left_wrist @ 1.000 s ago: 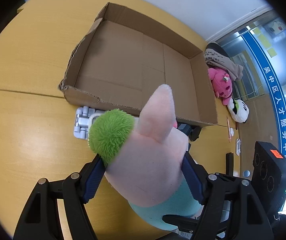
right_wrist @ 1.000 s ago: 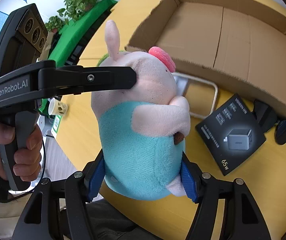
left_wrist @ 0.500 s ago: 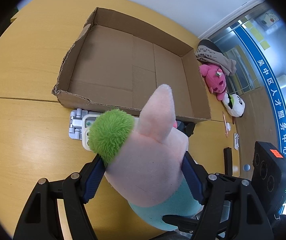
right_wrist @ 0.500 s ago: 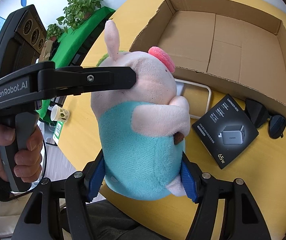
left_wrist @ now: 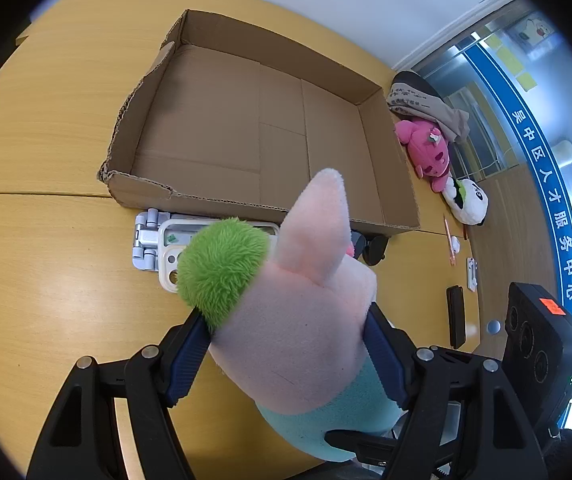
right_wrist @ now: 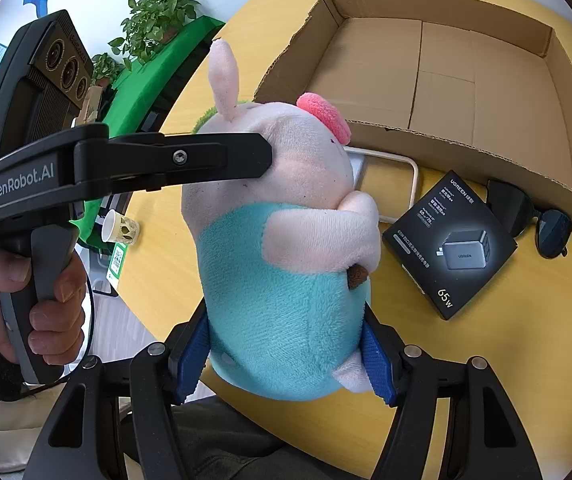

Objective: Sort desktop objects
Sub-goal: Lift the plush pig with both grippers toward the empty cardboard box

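Plush toy (right_wrist: pixel 286 248) clamped head and body between left gripper (left_wrist: pixel 286 354) and right gripper (right_wrist: pixel 286 354), long axis aimed toward empty cardboard box (left_wrist: pixel 270 128) just ahead, above table (left_wrist: pixel 46 280).

Pink plush pig (right_wrist: pixel 286 208), teal body, green tuft, lifted above desk before empty cardboard box (left_wrist: pixel 246 120).

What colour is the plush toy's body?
Turquoise on the plush toy, with a pale pink head; clearest from the right wrist.

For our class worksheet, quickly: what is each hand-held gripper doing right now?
Left hand-held gripper: shut on the plush toy's head.
Right hand-held gripper: shut on the plush toy's teal body.
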Motion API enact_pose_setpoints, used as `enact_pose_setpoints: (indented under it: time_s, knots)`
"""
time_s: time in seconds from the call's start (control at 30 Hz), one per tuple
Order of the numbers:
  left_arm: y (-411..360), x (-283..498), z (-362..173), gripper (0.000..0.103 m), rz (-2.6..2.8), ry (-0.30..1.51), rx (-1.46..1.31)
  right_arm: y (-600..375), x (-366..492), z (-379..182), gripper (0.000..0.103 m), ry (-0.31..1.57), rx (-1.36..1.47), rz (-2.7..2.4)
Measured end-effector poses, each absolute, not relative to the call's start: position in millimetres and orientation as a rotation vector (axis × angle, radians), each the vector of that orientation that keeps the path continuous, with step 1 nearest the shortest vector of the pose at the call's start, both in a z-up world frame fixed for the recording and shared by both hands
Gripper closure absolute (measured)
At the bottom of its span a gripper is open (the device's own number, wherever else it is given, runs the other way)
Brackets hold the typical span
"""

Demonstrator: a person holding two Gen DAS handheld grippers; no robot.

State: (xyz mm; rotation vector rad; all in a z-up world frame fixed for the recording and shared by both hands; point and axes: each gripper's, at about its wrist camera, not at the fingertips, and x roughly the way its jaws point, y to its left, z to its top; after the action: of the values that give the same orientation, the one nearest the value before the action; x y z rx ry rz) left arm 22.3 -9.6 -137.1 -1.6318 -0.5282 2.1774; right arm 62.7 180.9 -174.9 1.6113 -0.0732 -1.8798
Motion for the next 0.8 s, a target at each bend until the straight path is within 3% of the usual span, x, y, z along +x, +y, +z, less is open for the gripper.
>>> enact_pose_setpoints:
  time_s: [0.8]
  knots:
    - [-8.2,-15.1,-121.2,0.030,2.200,-0.517,-1.605,182.4,29.7,-169.8,0.031,-0.113,1.589,-1.885]
